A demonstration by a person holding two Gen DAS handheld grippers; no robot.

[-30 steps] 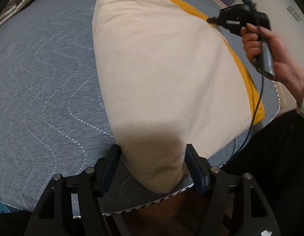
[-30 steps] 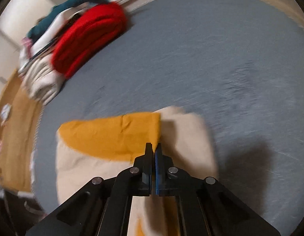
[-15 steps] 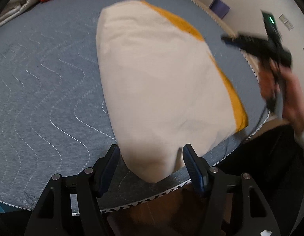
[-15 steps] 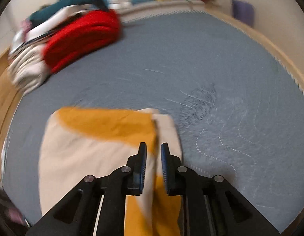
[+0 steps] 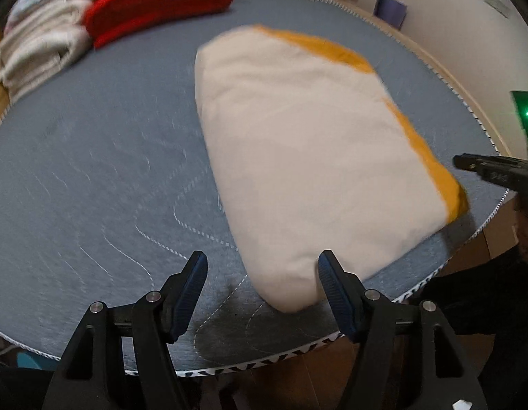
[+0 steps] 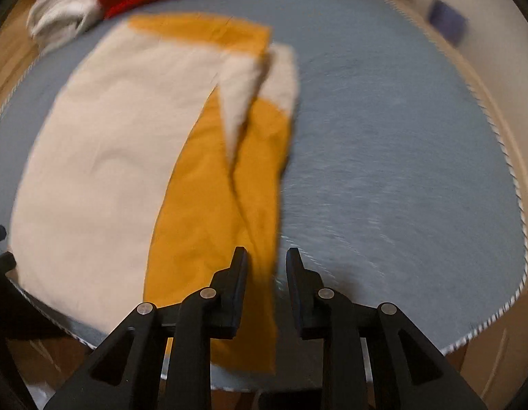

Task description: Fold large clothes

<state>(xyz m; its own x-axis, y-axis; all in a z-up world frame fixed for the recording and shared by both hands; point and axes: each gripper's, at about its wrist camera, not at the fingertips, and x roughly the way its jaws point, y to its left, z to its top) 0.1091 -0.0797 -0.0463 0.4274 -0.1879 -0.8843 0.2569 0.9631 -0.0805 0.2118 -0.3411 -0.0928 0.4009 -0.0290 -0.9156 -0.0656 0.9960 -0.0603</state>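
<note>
A cream and mustard-yellow garment [image 5: 308,157] lies folded flat on the grey quilted mat [image 5: 93,177]. In the right wrist view the garment [image 6: 103,150] shows a cream panel on the left and yellow layers down its right side. My left gripper [image 5: 262,270] is open and empty, just above the garment's near cream corner. My right gripper [image 6: 266,266] is open and empty over the yellow edge near the mat's front; it also shows at the right edge of the left wrist view [image 5: 493,167].
A red folded item [image 5: 154,3] and a stack of cream folded cloth [image 5: 38,54] sit at the mat's far left. The mat's stitched edge [image 5: 264,364] runs close below my left gripper. A wall [image 5: 469,24] stands to the right.
My right gripper opened, let go of the yellow edge and drew back toward the mat's near edge. My left gripper stayed open and pulled back off the cream corner. The garment now lies flat.
</note>
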